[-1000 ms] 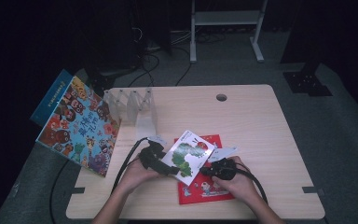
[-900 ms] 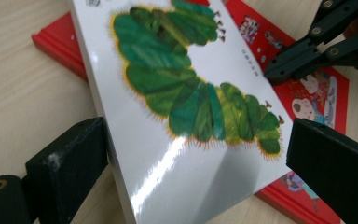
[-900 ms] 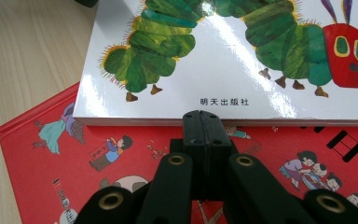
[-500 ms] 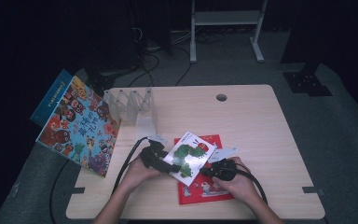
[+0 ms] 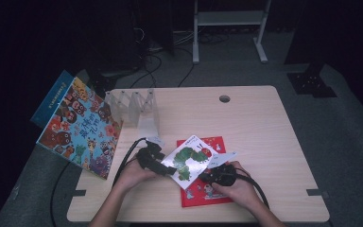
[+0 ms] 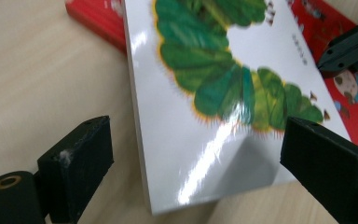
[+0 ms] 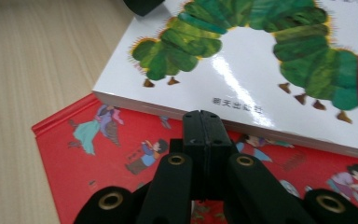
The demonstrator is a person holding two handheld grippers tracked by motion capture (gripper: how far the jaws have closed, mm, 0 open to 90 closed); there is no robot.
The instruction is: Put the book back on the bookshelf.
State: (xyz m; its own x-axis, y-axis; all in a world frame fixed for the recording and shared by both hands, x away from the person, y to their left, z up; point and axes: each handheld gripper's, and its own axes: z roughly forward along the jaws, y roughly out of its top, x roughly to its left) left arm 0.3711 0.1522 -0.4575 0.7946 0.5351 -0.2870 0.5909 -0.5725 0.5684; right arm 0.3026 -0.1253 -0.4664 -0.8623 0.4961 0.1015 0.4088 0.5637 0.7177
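Observation:
A white picture book with a green caterpillar point(image 5: 189, 161) lies skewed on top of a red picture book point(image 5: 212, 191) near the table's front edge. My left gripper point(image 5: 168, 169) is open. Its jaws have just been closing a little, and the white book's near corner point(image 6: 214, 116) lies between them, untouched by either pad point(image 6: 81, 154). My right gripper point(image 5: 207, 176) is shut with nothing in it. Its tip point(image 7: 204, 126) rests over the red cover point(image 7: 98, 154), right against the white book's edge point(image 7: 242, 70). A hand holds each gripper.
A large colourful picture book point(image 5: 78, 127) leans at the table's left edge. Behind it stands a clear plastic rack point(image 5: 134, 106). A cable hole point(image 5: 224, 99) sits at the back of the wooden table point(image 5: 274, 142). Cables trail off the front left.

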